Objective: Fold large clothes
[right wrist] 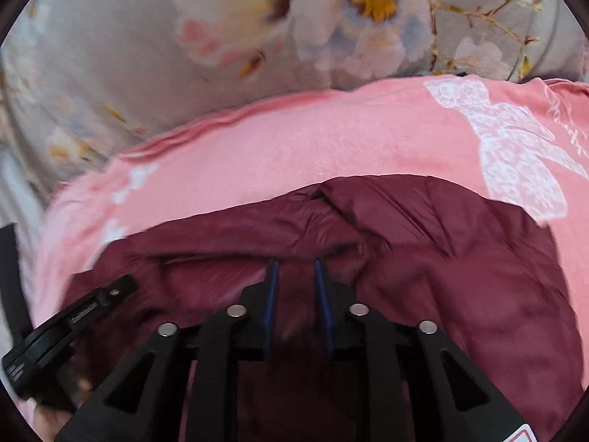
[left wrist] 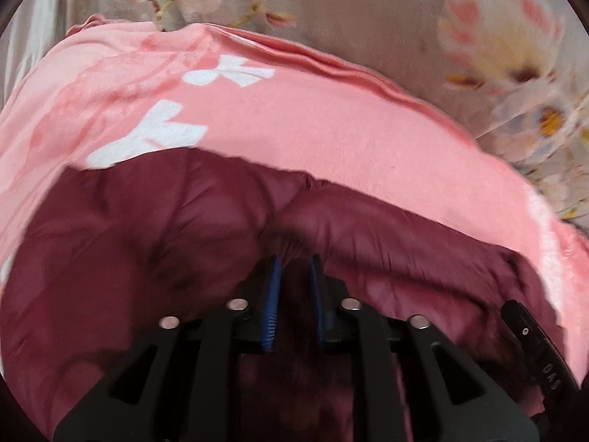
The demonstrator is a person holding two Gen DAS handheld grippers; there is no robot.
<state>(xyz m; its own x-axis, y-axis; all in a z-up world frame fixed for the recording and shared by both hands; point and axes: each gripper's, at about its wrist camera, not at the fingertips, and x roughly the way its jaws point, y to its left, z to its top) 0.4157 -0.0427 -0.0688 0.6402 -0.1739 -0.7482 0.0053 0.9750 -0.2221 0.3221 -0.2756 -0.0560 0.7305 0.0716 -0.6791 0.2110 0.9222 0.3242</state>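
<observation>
Two black grippers, left [left wrist: 294, 259] and right [right wrist: 296, 263], each pinching puffy, shiny dark-red jacket [left wrist: 147, 228] cloth. Jacket on soft pink blanket [left wrist: 313, 121] with white bows, over grey flowery bedsheet [right wrist: 110, 55].

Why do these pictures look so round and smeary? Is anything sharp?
Both views curve because of fisheye lenses, with dark corners. Left wrist view: the tongs look fairly sharp, while the flowered bedding is smeared. Right wrist view: the maroon jacket is blurred, yet the pink blanket shows soft, even light without glare.
</observation>
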